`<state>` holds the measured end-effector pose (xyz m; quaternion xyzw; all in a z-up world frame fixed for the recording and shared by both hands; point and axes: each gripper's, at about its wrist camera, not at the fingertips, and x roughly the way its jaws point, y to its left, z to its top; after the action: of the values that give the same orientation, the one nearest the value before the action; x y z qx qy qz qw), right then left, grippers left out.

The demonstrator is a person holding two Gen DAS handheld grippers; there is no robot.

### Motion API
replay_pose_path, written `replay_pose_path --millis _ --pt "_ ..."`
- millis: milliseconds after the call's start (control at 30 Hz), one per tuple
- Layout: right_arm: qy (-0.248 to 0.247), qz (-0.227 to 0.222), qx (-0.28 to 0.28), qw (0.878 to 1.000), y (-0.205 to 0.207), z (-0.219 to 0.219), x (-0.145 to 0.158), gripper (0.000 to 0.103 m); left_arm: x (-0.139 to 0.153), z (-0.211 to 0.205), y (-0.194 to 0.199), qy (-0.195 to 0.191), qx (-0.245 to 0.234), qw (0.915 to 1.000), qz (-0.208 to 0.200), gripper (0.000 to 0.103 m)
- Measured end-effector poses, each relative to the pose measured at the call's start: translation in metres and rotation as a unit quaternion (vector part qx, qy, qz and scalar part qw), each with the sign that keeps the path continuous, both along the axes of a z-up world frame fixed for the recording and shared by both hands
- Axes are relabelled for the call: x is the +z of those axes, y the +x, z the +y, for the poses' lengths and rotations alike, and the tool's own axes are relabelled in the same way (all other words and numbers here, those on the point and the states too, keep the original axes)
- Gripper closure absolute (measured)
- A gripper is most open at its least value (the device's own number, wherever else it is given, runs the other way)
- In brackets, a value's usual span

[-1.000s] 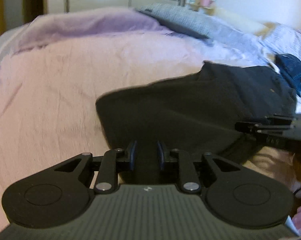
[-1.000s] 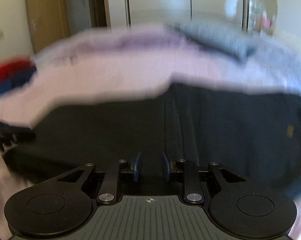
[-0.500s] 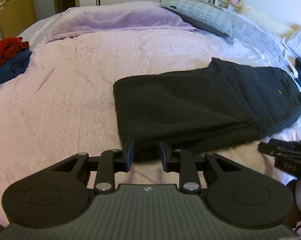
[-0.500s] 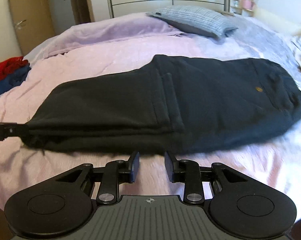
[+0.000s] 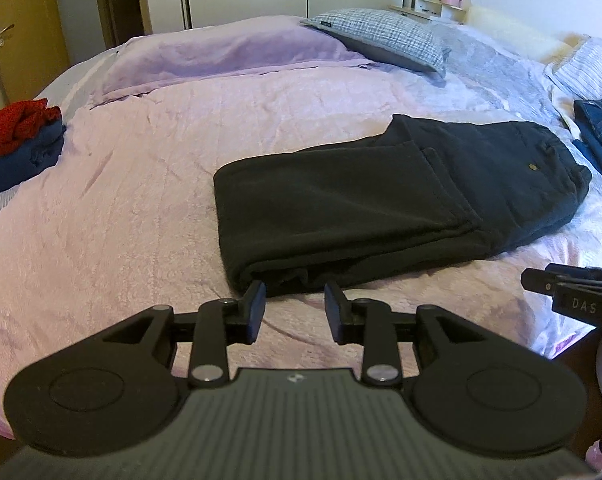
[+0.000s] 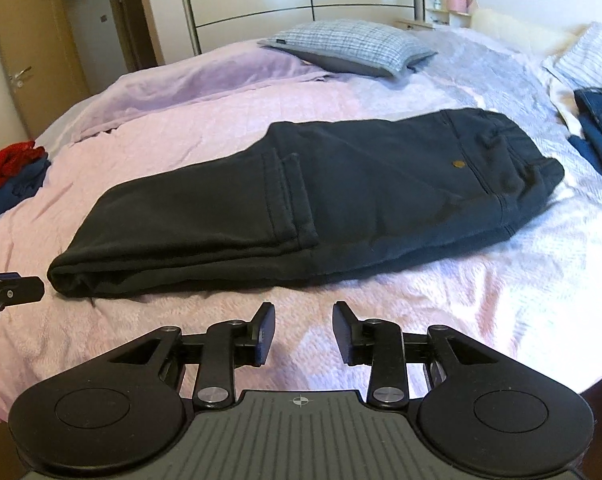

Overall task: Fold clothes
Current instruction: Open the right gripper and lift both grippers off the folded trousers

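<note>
Dark pants lie folded on a pink bed, and both grippers are let go.

The black pants (image 5: 389,196) rest flat on the pink blanket (image 5: 141,208), folded over once, near the front edge of the bed. The left gripper (image 5: 294,306) sits just in front of the folded end, its jaws apart and holding nothing. The right gripper (image 6: 303,326) is near the long side of the pants, jaws apart and empty too. A red and blue clothes pile (image 5: 17,140) sits far to the left. A checked pillow (image 6: 353,46) lies at the back.
</note>
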<state>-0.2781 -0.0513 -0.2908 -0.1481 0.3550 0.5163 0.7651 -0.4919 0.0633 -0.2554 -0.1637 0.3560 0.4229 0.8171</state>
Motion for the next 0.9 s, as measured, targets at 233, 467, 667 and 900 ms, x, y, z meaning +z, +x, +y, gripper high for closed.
replay_pose_path --millis 233,467,667,900 --pt "-0.002 0.005 -0.012 1.000 0.008 -0.006 -0.003 0.066 -0.004 -0.003 0.009 -0.003 -0.011 0.9999 0.005 0.073" --pt "0.018 0.059 -0.056 0.997 0.053 -0.021 -0.011 0.064 -0.009 0.006 0.022 -0.009 -0.039 0.9990 -0.018 0.073" --pt "0.116 0.168 -0.146 0.968 0.130 -0.044 -0.028 0.057 -0.012 0.022 0.043 -0.007 -0.060 0.9975 -0.037 0.073" --pt "0.235 0.293 -0.249 0.893 0.222 -0.073 -0.053 0.056 -0.022 0.047 0.065 -0.013 -0.060 0.9970 -0.048 0.073"
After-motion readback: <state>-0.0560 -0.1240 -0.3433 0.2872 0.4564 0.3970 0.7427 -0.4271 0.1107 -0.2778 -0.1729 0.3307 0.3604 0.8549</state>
